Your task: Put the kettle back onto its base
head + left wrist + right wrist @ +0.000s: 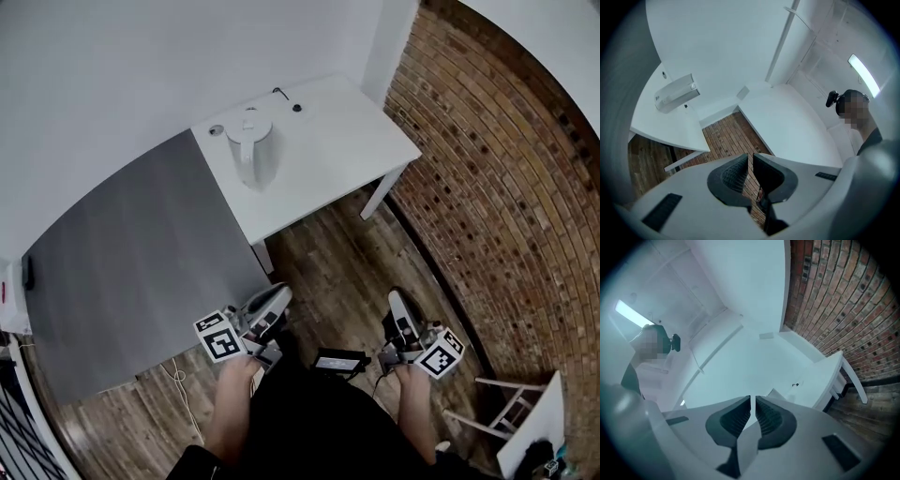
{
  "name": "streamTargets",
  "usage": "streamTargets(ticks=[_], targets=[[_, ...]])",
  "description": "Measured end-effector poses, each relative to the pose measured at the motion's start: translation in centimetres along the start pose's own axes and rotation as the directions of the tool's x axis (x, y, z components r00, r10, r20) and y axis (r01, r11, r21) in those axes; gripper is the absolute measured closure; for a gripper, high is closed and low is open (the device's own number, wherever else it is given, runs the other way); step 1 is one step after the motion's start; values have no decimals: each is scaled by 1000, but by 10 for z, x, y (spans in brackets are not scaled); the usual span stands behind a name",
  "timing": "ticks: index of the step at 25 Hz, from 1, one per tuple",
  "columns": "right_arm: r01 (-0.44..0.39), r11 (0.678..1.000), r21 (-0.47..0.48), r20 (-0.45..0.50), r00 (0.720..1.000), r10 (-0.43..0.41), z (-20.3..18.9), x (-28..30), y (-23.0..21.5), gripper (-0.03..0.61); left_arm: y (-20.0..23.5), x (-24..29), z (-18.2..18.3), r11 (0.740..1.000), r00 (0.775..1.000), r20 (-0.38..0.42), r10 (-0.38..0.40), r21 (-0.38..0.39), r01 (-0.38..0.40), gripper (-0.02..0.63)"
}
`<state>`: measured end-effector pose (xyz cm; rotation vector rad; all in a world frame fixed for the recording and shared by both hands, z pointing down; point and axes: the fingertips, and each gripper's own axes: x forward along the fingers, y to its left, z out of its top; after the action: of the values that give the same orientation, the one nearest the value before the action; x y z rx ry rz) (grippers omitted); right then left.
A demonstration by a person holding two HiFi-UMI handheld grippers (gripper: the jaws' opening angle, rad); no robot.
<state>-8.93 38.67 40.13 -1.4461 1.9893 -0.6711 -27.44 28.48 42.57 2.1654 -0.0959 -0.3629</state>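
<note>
As kettle (251, 150) sits on white table (328, 159), brick wall (487, 169) stands beside

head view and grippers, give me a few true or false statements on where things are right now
1. The kettle stands on the white table. True.
2. The left gripper is clamped on the kettle's handle. False: its jaws are together on nothing, and it is held low near the person's body, well away from the kettle.
3. The right gripper has its jaws together with nothing between them. True.
4. The wall to the right of the table is covered in white tiles. False: it is a brick wall.
</note>
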Motion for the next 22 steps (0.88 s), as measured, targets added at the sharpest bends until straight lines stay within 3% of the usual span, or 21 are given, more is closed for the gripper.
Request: streamTargets(ticks=[7,17,22], targets=[[4,1000,9,-19,1000,-4,0,45,-14,555,30,10,32,1000,1000,5,9,-6,-9,569],[-38,998,50,-38,999,40,23,77,-63,554,57,46,48,996,996,13,88,21,-89,569],[-96,991,90,-53,993,102,63,107,-109,544,66,93,59,989,989,66,134,56,-138,569]])
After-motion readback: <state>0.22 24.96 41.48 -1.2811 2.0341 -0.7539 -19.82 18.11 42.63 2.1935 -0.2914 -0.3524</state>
